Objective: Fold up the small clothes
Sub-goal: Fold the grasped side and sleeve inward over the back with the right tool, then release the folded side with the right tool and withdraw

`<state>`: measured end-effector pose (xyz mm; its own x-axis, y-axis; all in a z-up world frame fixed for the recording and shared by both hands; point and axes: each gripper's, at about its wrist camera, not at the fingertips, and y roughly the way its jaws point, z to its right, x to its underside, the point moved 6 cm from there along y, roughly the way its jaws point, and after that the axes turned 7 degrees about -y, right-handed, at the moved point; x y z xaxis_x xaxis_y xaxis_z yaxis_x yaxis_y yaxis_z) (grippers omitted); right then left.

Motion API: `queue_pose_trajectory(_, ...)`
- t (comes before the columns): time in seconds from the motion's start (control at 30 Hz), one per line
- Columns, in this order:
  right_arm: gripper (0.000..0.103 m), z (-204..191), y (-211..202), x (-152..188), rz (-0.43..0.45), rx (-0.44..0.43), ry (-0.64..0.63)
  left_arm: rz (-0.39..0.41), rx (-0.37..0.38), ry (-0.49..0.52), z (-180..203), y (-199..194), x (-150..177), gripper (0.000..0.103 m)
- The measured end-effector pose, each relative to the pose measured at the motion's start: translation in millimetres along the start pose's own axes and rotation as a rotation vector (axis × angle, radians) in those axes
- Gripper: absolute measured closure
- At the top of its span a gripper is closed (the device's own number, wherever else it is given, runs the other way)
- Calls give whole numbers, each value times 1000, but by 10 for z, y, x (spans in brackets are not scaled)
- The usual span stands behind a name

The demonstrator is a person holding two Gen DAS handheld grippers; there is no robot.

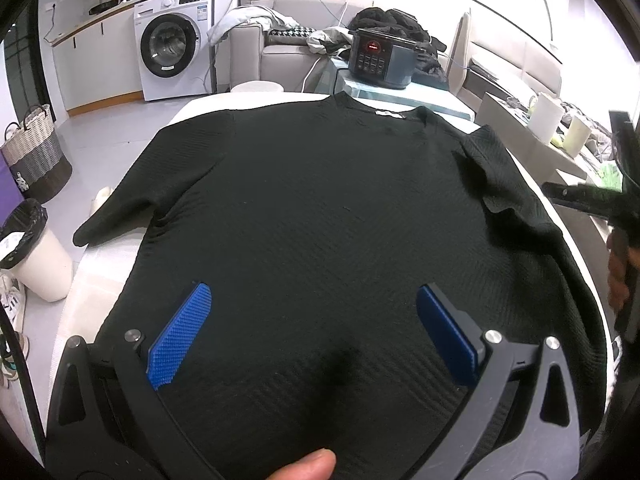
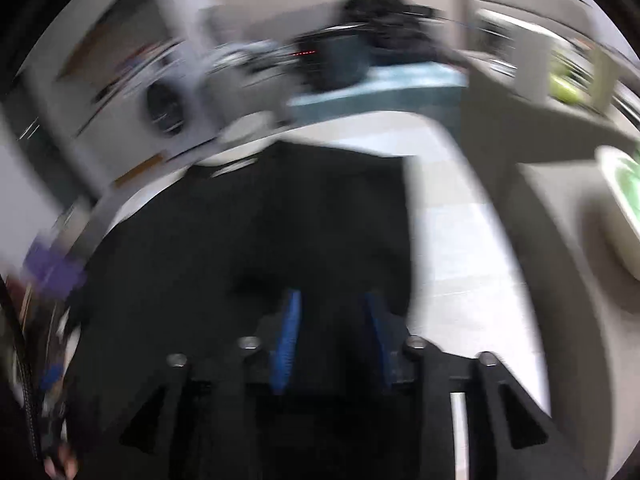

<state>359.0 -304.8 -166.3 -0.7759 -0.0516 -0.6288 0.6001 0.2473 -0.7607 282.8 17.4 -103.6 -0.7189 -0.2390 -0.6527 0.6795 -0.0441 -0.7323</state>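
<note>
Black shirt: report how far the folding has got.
Done: the black shirt lies flat on the white table, collar away, no fold visible. In hand: the left gripper hovers open over the hem; the right gripper view is blurred, jaws part open. Left: every fold.

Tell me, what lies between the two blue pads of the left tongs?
Only the black shirt, lying flat on the white table. The left wrist view shows it. The left tongs are open above it, gripping nothing.

Black textured sweater (image 1: 320,208) lies flat (neckline far) on the table.
</note>
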Motion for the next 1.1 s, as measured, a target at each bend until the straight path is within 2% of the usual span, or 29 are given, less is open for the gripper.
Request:
queue_pose_trajectory(0.03, 48, -255, 63, 32, -13, -37, -92, 0, 1, 2, 4, -3, 0, 1)
queue_pose_trajectory(0.1, 47, -588, 148, 111, -43, -48, -226, 3, 8, 4, 13, -31, -2, 1)
queue_pose_trajectory(0.2, 48, -819, 332, 231, -75, 3, -355, 7, 9, 6, 40, -57, -11, 1)
queue_pose_trajectory(0.27, 70, -762, 469, 328, -116, 80, -384, 6, 13, 4, 41, -68, -7, 1)
queue_pose_trajectory(0.3, 90, -677, 504, 345, -135, 85, -362, 4, 14, 3, 56, -65, -3, 1)
queue_pose_trajectory(0.33, 96, -611, 506, 362, -138, 72, -332, 3, 17, 2, 63, -58, -1, 1)
queue_pose_trajectory(0.43, 96, -338, 165, 219, 15, 45, -156, -5, 34, -12, 80, -39, -17, 1)
queue_pose_trajectory(0.5, 96, -263, -74, 129, 97, -80, -51, -17, 48, -23, 116, -13, -27, 1)
queue_pose_trajectory(0.53, 96, -311, -139, 119, 100, -171, -46, -21, 57, -26, 144, 3, -41, 1)
queue_pose_trajectory(0.63, 95, -533, -56, 235, 14, -282, -133, -37, 77, -26, 260, 58, -82, 1)
queue_pose_trajectory(0.67, 94, -580, 17, 303, -32, -290, -160, -43, 92, -24, 329, 76, -96, 1)
queue_pose_trajectory(0.77, 76, -553, 234, 385, -128, -273, -156, -58, 120, -12, 509, 110, -136, 1)
queue_pose_trajectory(0.8, 68, -527, 200, 457, -138, -271, -133, -59, 127, -7, 553, 113, -141, 1)
queue_pose_trajectory(0.83, 65, -483, 189, 477, -132, -278, -111, -61, 135, -1, 611, 113, -146, 1)
queue_pose_trajectory(0.9, 61, -385, 98, 441, -75, -294, -90, -64, 143, 10, 683, 122, -139, 1)
queue_pose_trajectory(0.97, 60, -203, 45, 366, -19, -239, -51, -71, 149, 19, 744, 142, -130, 1)
queue_pose_trajectory(1.0, 60, -99, 42, 317, -3, -176, -30, -76, 150, 20, 767, 157, -121, 1)
queue_pose_trajectory(1.1, 60, -64, 93, 216, -27, -80, -7, -90, 151, 14, 799, 211, -85, 1)
